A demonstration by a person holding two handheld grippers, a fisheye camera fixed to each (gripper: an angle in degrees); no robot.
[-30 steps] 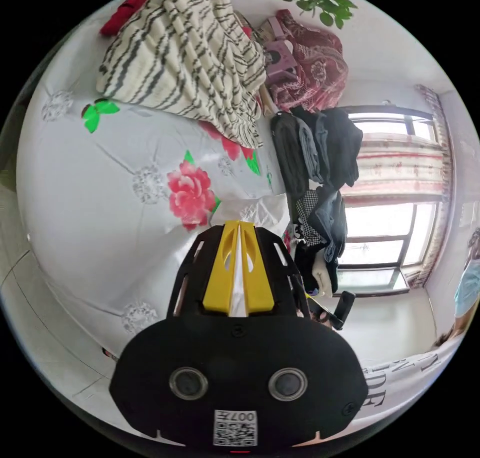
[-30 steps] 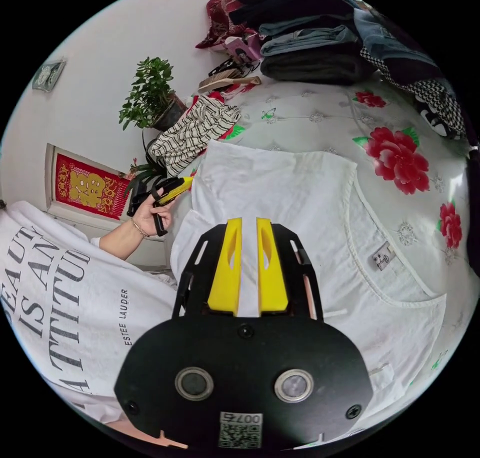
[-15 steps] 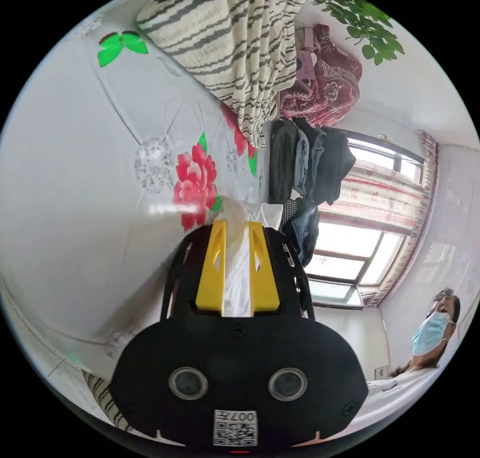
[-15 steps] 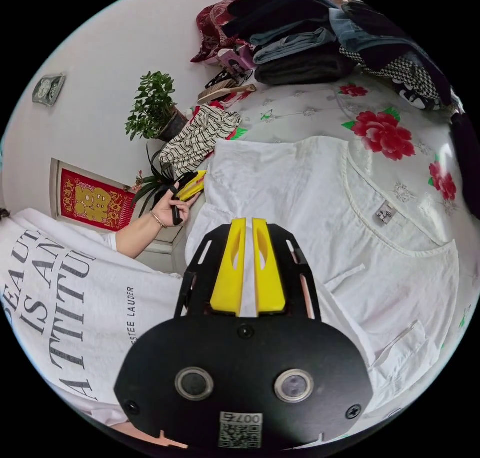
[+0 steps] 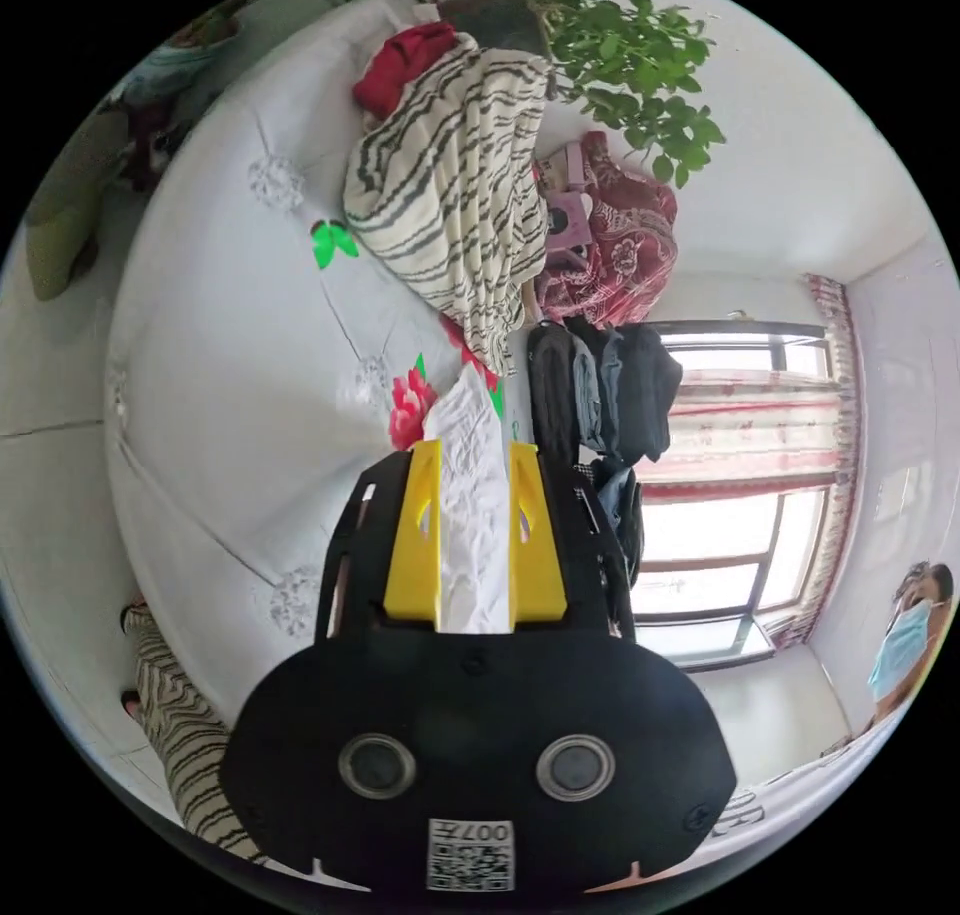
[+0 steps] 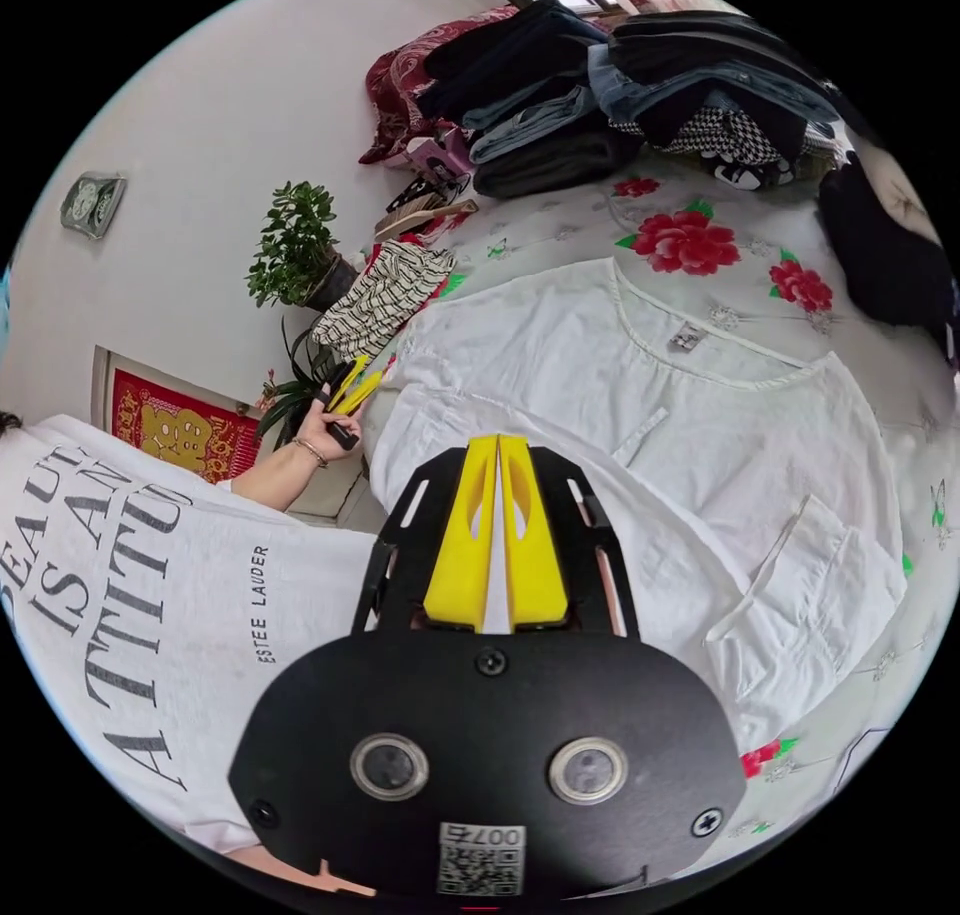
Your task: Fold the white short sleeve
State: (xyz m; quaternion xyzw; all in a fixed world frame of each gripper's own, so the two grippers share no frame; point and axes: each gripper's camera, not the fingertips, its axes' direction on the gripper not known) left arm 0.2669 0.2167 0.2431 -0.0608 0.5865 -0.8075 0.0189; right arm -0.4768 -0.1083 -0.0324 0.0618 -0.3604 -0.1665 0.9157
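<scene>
Lying flat, white short sleeve (image 6: 640,395), wrinkled

Bed with a white, red-flowered cover, clothes lying on it

The bed (image 6: 720,245) carried the white short sleeve (image 6: 620,395), spread flat just ahead of the right gripper (image 6: 498,525). Beyond it, far from the gripper, sat a stack of dark folded clothes (image 6: 620,85); a striped garment (image 6: 385,295) lay at the bed's edge, off to that gripper's left.
</scene>
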